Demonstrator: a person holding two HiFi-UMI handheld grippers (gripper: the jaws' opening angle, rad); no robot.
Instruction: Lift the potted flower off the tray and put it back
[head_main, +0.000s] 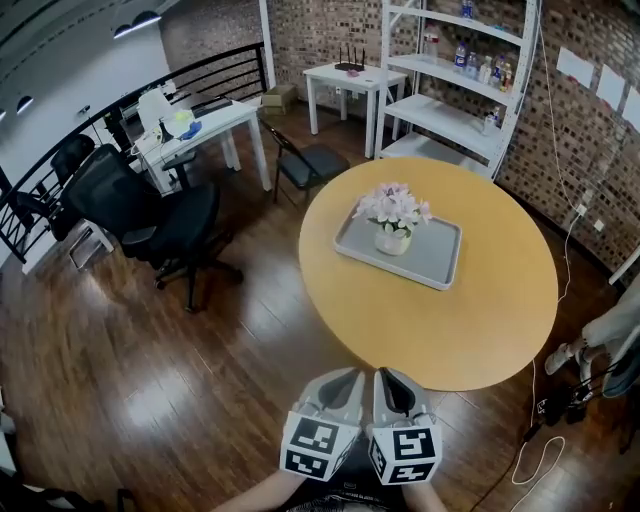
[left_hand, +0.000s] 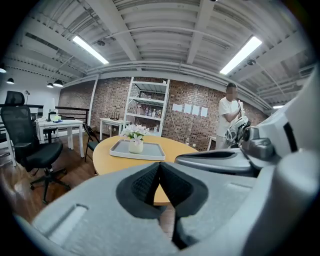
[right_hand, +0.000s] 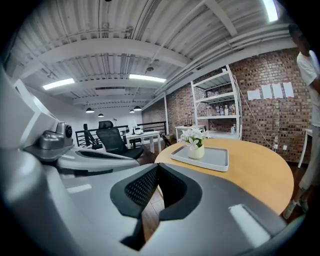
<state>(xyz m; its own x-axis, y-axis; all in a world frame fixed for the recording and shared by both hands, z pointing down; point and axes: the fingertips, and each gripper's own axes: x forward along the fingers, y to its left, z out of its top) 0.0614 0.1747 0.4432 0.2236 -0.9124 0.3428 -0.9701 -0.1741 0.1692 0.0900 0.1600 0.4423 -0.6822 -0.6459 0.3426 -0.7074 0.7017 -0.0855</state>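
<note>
Nearest, left tool (head_main: 343, 384) and right tool (head_main: 392, 386), both pressed together and empty, hang short of the tabletop (head_main: 480, 330), where the potted flower (head_main: 393, 218) stands on the tray (head_main: 440, 256), left part; probably light and fragile, it suits a grip on the pot below the blooms.

Grey tray (head_main: 436, 252) on round wooden table (head_main: 450, 325)

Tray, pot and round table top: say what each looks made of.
Tray: likely plastic, matte grey, with a rounded raised rim. Pot: probably glazed ceramic, smooth pale cream; plastic is possible. Table top: wood or wood-look laminate, even yellow-tan with a dull sheen and no clear grain.
</note>
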